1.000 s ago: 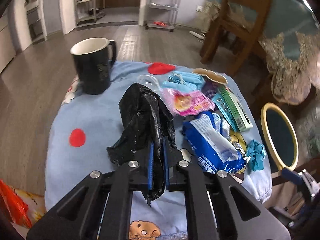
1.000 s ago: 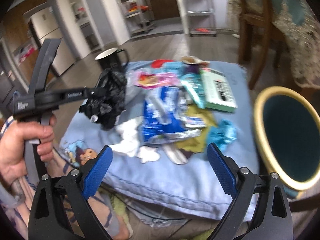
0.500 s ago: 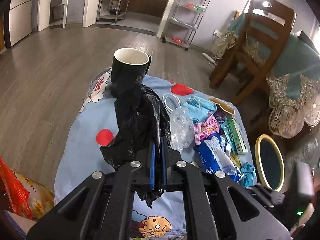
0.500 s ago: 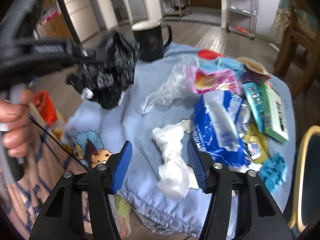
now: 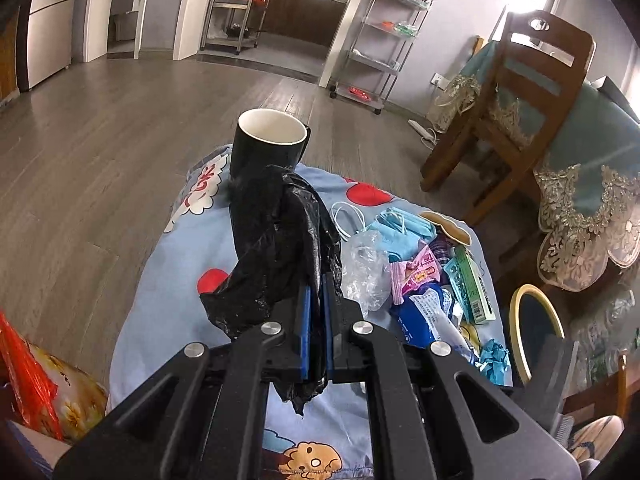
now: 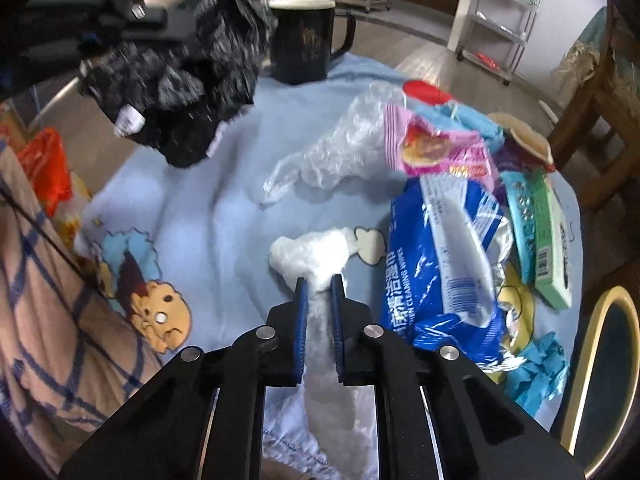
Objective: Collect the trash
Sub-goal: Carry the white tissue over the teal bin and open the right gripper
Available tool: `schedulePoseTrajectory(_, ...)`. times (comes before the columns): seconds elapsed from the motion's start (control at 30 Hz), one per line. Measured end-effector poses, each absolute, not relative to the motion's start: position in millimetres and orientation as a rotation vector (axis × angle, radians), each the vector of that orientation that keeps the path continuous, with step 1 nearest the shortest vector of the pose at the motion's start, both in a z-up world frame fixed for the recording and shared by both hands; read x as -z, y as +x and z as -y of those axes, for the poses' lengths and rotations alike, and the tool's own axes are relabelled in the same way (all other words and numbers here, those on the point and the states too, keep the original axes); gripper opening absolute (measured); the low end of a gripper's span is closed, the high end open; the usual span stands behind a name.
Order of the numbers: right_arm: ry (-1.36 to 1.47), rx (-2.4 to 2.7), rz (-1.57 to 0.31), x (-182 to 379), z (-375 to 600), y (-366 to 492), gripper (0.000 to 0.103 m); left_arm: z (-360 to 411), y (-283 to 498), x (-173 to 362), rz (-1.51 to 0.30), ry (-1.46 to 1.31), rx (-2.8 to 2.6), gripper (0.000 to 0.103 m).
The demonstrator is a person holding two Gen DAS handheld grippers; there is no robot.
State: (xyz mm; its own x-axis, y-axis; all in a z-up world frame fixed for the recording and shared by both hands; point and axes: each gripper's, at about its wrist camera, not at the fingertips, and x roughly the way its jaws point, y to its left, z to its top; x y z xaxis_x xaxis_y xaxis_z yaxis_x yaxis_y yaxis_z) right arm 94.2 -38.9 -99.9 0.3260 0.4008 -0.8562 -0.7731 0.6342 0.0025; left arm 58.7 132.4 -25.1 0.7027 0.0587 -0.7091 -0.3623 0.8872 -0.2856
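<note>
Your right gripper (image 6: 319, 294) has its blue fingers (image 6: 301, 320) clamped on a crumpled white tissue (image 6: 310, 254), low in the middle of the right wrist frame; the tissue bulges past the fingertips and trails back between them, over the light blue cartoon-print cloth (image 6: 208, 184). Your left gripper (image 5: 316, 300) has its fingers (image 5: 306, 316) pressed together on a black trash bag (image 5: 276, 248), which rises crumpled at the centre of the left wrist frame; in the right wrist frame the same bag hangs blurred at upper left, above the cloth. Just right of the tissue lies a blue wet-wipe packet (image 6: 444, 276), and beyond it, towards the right edge, a green and teal box (image 6: 540, 236). Above the packet sits a pink snack wrapper (image 6: 436, 148), with a clear plastic bag (image 6: 340, 148) to its left and blue face masks (image 5: 400, 228) behind. A scrap of crumpled blue paper (image 6: 536, 372) lies at lower right. A black mug (image 6: 302, 40) stands upright at the far edge of the cloth, top centre. A round gold-rimmed stool (image 6: 612, 360) shows at the lower right edge, and a wooden chair (image 5: 516, 92) at upper right in the left wrist frame.
</note>
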Motion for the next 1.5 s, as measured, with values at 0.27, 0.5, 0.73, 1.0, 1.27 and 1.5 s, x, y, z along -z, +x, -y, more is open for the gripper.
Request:
schedulePoseTrajectory(0.27,-0.234,-0.908,-0.862,36.2,68.5,82.0,0.012,-123.5,54.1,12.8,-0.718,-0.385,-0.239,0.005)
schedulePoseTrajectory(0.5,-0.11,-0.887,-0.773,-11.8,124.9,86.0,0.012,-107.8,53.8,-5.3,-0.665,-0.353,-0.192,0.004)
schedulePoseTrajectory(0.73,-0.065,-0.746,-0.735,-27.0,195.2,93.8,0.012,-72.1,66.3,-25.2,-0.64,-0.29,-0.079,0.004)
schedulePoseTrajectory(1.0,0.065,-0.55,-0.72,-18.4,278.8,109.9,0.012,-19.6,89.6,-37.3,-0.659,-0.26,0.082,0.004)
schedulePoseTrajectory(1.27,0.238,-0.379,-0.681,-10.4,347.2,116.2,0.012,59.2,120.2,-41.2,-0.718,-0.232,0.359,0.004)
schedulePoseTrajectory(1.5,0.3,-0.243,-0.66,-3.5,387.0,119.7,0.012,139.2,156.1,-16.0,-0.833,-0.204,0.546,0.004)
